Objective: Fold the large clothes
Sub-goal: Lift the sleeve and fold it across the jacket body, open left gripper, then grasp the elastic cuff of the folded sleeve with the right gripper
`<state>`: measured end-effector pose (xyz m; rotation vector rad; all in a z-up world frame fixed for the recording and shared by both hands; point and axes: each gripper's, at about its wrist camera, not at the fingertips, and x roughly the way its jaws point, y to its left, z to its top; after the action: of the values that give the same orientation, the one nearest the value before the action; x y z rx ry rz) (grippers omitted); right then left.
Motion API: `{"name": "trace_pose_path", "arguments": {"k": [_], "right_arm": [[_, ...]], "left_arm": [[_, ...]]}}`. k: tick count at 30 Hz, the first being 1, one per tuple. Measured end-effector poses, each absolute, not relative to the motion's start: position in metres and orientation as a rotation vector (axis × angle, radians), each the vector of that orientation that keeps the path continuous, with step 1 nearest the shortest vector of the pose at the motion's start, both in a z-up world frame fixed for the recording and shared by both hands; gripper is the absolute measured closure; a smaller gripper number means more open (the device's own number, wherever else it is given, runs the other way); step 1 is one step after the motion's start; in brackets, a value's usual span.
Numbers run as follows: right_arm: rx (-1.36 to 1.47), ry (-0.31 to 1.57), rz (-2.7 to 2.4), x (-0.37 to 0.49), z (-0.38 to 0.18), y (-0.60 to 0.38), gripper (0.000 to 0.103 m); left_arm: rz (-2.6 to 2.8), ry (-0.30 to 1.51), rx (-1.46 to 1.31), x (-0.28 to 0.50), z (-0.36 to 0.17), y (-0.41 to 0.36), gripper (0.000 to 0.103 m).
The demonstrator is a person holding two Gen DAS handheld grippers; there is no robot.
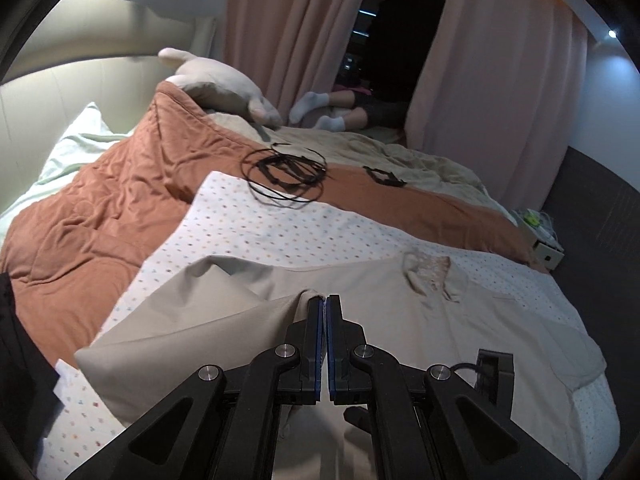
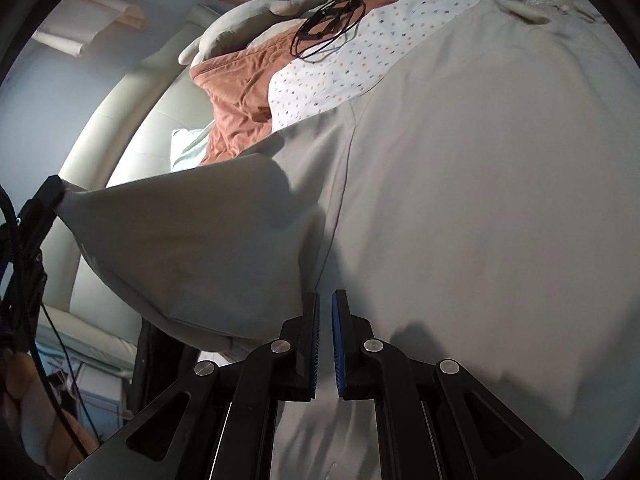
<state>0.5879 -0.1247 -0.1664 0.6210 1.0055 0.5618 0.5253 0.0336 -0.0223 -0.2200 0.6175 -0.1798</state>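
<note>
your left gripper (image 1: pixel 324 300) is pinched together on an edge of the beige shirt (image 1: pixel 472 320), with a small ridge of cloth bunched up just left of its fingertips. the fold it holds is lifted off the bed, and a broad flap of the shirt hangs down and to the left below it. the rest of the shirt lies spread flat on the dotted white sheet (image 1: pixel 256 224), its collar (image 1: pixel 428 276) toward the far side of the bed, with a pocket showing to the collar's right.

from the right wrist view, your right gripper (image 2: pixel 325 300) has its blue-padded jaws drawn nearly together with a narrow gap between them; the shirt (image 2: pixel 460 168) fills the view just beyond the tips, and you cannot tell whether any cloth is caught between them. at the left edge of that view the other gripper (image 2: pixel 50 192) holds a raised corner of the shirt, stretched taut into a point.

past the sheet lies a rust-coloured quilt (image 1: pixel 104 200), with a loose coil of black cable (image 1: pixel 284 176) resting where quilt and sheet meet. a cream pillow (image 1: pixel 220 84) sits at the far side, pink curtains (image 1: pixel 296 20) behind it.
</note>
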Motion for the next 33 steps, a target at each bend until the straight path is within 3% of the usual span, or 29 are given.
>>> {"name": "trace_pose_path", "arguments": {"k": [7, 9, 10, 11, 12, 13, 14, 21, 23, 25, 33], "right_arm": [[0.661, 0.959, 0.423, 0.560, -0.148, -0.196, 0.095], [0.642, 0.961, 0.380, 0.551, -0.145, -0.212, 0.095], [0.626, 0.963, 0.353, 0.545, -0.145, -0.220, 0.095], [0.615, 0.961, 0.335, 0.539, -0.143, -0.227, 0.095], [0.606, 0.959, 0.322, 0.534, -0.141, -0.232, 0.093], [0.592, 0.958, 0.308, 0.527, -0.140, -0.236, 0.091], [0.577, 0.955, 0.297, 0.522, -0.138, -0.239, 0.089], [0.440, 0.917, 0.297, 0.500, -0.122, -0.237, 0.083], [0.416, 0.897, 0.327, 0.499, -0.118, -0.229, 0.069], [0.393, 0.878, 0.356, 0.499, -0.115, -0.215, 0.046], [0.211, 0.865, 0.470, 0.497, -0.114, -0.144, 0.044]], "left_arm": [[-0.347, 0.754, -0.244, 0.526, -0.042, -0.011, 0.101], [-0.403, 0.826, -0.270, 0.526, -0.050, -0.018, 0.095], [-0.432, 0.856, -0.280, 0.524, -0.054, -0.022, 0.084], [-0.446, 0.877, -0.279, 0.521, -0.056, -0.025, 0.060], [-0.450, 0.883, -0.273, 0.515, -0.056, -0.028, 0.046], [-0.448, 0.871, -0.267, 0.508, -0.055, -0.028, 0.024], [-0.442, 0.849, -0.262, 0.499, -0.053, -0.026, 0.016], [-0.295, 0.815, -0.240, 0.460, -0.051, 0.022, 0.015], [-0.240, 0.819, -0.256, 0.449, -0.056, 0.044, 0.015], [-0.184, 0.825, -0.280, 0.444, -0.061, 0.066, 0.015], [-0.015, 0.839, -0.372, 0.409, -0.081, 0.140, 0.015]]}}
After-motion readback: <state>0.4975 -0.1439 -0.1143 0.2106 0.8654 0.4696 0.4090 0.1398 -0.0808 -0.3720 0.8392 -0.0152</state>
